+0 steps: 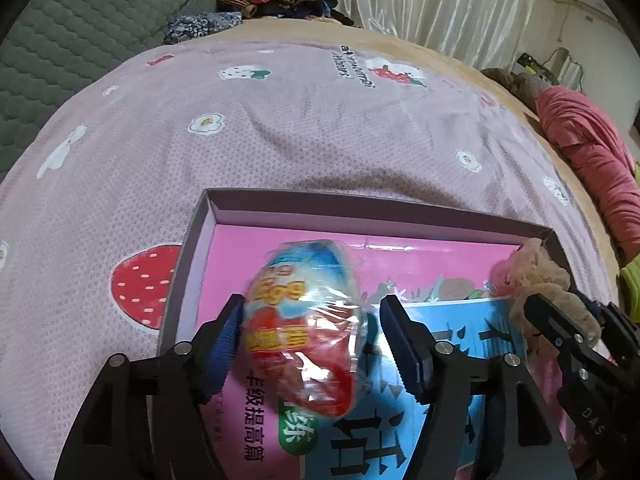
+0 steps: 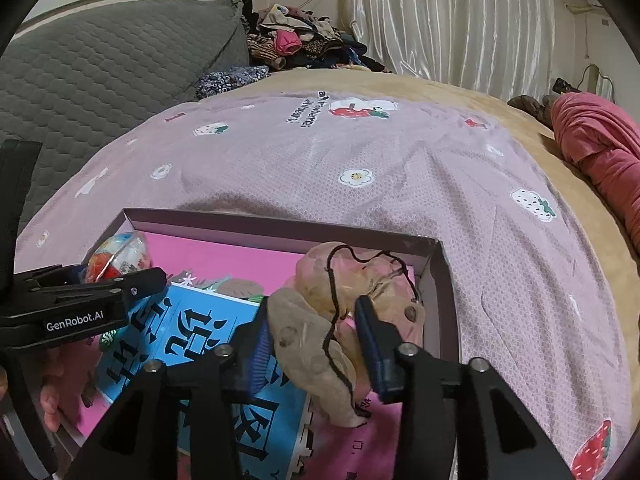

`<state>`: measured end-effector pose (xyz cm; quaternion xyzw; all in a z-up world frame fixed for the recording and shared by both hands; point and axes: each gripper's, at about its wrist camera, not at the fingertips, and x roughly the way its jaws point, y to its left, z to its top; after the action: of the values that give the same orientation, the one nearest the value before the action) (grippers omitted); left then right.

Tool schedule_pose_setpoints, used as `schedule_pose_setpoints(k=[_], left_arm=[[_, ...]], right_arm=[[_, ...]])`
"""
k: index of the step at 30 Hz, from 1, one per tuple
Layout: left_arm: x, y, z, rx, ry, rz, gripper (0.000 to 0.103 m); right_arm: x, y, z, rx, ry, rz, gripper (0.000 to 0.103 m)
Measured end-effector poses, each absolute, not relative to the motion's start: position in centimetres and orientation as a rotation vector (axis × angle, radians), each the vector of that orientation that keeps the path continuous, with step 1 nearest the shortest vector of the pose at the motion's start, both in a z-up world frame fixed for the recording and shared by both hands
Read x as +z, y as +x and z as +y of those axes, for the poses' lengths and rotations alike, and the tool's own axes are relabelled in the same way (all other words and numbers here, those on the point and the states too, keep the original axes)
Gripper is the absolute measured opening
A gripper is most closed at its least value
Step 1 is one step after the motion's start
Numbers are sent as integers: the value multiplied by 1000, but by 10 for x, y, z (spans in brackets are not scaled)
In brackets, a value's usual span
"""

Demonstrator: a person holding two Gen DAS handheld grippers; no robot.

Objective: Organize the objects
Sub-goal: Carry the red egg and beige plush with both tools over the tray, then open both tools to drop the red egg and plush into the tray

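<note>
A plastic-wrapped toy egg [image 1: 308,320], blue on top and red below, is blurred between the fingers of my left gripper [image 1: 313,312]. The left pad is against it and a gap shows at the right pad, so the jaws stand open. It hangs over a pink book [image 1: 400,256] and a blue book [image 1: 460,340] lying in a shallow purple-grey box [image 1: 360,208]. My right gripper [image 2: 313,312] is open around a beige and pink plush pouch [image 2: 320,344] with a black cord, resting in the box's right corner [image 2: 436,248]. The egg [image 2: 116,256] also shows in the right wrist view.
The box sits on a pink strawberry-print sheet [image 1: 280,140] on a bed. A grey quilted headboard [image 2: 100,60] and a clothes pile [image 2: 296,44] are behind, a red garment [image 2: 600,140] at the right, and curtains [image 2: 440,20] beyond. A hand [image 2: 52,400] shows at lower left.
</note>
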<state>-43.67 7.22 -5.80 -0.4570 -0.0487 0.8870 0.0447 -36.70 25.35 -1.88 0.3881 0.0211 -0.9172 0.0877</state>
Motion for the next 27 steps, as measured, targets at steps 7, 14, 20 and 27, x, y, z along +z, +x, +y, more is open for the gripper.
schedule_pose_setpoints(k=[7, 14, 20, 27], left_arm=[[-52, -434, 66, 2725, -1386, -161, 79], [-37, -424, 61, 2744, -1359, -163, 82], [-13, -406, 62, 2841, -1271, -106, 83], [8, -384, 63, 2870, -1221, -53, 84]], right_arm=[[-11, -363, 258, -2742, 1122, 45, 56], [1, -358, 262, -2746, 1095, 13, 68], [25, -344, 263, -2743, 1059, 19, 81], [48, -319, 263, -2758, 1046, 67, 86]])
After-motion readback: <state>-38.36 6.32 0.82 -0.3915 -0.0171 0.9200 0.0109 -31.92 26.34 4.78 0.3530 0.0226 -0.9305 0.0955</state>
